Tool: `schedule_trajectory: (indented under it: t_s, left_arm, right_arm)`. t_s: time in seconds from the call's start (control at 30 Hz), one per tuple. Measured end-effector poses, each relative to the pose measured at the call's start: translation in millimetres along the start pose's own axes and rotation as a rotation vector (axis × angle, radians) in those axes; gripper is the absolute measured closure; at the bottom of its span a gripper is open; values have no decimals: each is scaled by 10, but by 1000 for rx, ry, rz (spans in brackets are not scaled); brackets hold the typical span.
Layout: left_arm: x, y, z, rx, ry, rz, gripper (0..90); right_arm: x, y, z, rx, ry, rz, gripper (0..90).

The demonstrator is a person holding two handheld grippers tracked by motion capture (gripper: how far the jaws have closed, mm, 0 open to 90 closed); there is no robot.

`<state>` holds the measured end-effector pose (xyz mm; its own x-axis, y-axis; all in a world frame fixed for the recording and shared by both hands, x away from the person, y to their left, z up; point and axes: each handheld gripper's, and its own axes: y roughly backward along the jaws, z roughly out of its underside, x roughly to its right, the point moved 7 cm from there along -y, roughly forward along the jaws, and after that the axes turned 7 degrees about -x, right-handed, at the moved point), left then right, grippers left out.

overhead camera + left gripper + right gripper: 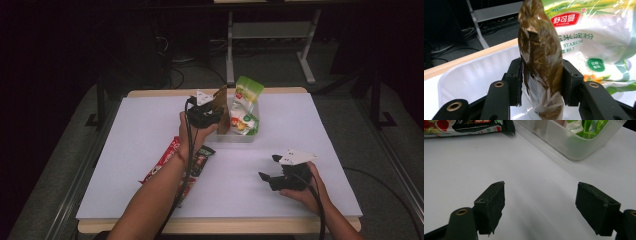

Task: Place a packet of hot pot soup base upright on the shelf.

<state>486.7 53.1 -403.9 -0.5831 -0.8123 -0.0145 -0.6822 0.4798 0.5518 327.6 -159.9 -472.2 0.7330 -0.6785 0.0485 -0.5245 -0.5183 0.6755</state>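
A brown foil packet point(222, 106) point(541, 62) stands upright in the left end of a clear plastic container point(235, 137) point(474, 75). My left gripper point(214, 116) point(541, 80) is at the container with its jaws on either side of the packet; the pads lie close against it without squeezing it. A green and white starch bag point(247, 92) point(594, 37) leans in the container just right of the packet. My right gripper point(267, 176) point(541, 207) rests low over the bare white table near the front right, open and with nothing between its jaws.
A red snack packet point(162, 162) and a dark snack packet point(202, 157) point(474, 127) lie on the white table point(300, 130) left of centre, beside my left forearm. In the right gripper view the container's wall point(574, 147) is a short way ahead.
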Motion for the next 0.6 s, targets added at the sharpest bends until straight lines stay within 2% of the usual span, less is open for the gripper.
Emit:
schedule_trajectory:
  t_s: [0.1, 0.3, 0.6]
  left_arm:
    - [-18, 65, -10, 6, -15, -3, 574]
    - [-55, 203, -9, 9, -50, 16, 560]
    - [-172, 488, 108, 5, -98, 57, 526]
  right_arm:
    - [-1, 2, -3, -1, 2, 5, 231]
    - [-20, 4, 3, -4, 0, 3, 231]
    - [-26, 0, 6, -7, -2, 1, 231]
